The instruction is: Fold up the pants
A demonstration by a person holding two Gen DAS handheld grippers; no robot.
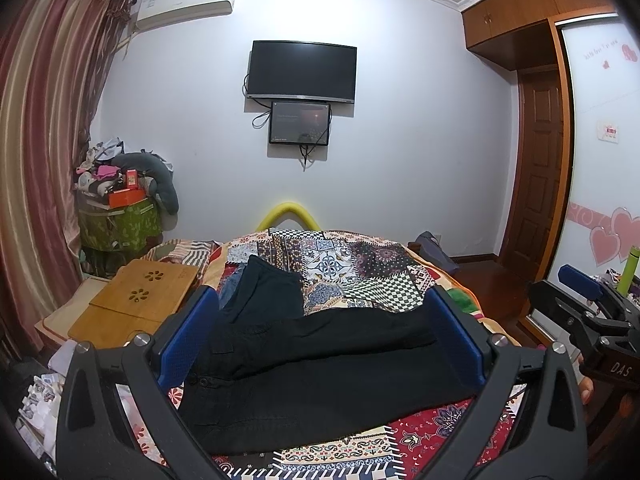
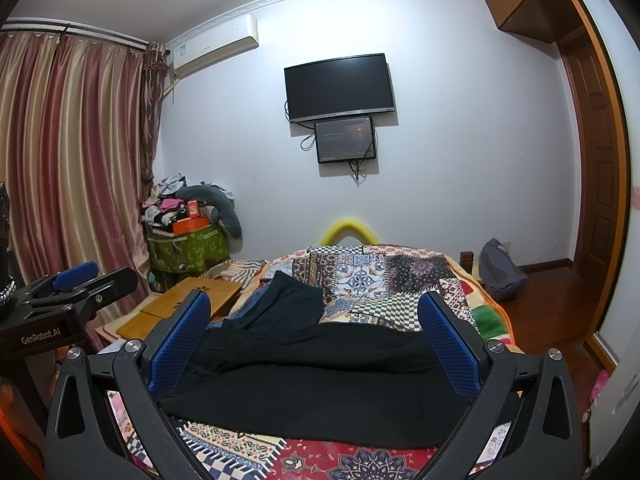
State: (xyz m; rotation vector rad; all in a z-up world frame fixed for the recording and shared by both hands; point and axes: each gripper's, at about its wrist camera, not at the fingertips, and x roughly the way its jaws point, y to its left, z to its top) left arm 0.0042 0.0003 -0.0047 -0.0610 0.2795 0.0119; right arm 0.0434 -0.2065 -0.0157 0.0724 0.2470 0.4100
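1. We see a black flat television [image 1: 302,71] on the far white wall, a smaller dark screen [image 1: 300,123] just below it.
2. We see a white air conditioner [image 1: 186,2] high at far left, beside striped pink-and-gold curtains [image 1: 44,128].
3. A patchwork patterned bedspread [image 1: 360,264] covers the bed.
4. A light wooden lap desk [image 1: 140,300] lies at left.

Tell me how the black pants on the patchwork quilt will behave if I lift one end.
The black fabric pants will probably be floppy: they lie flat with soft creases. Lifted at one end, the rest would likely sag and drag on the patchwork quilt. They look unlikely to slip between the textured blue gripper pads.
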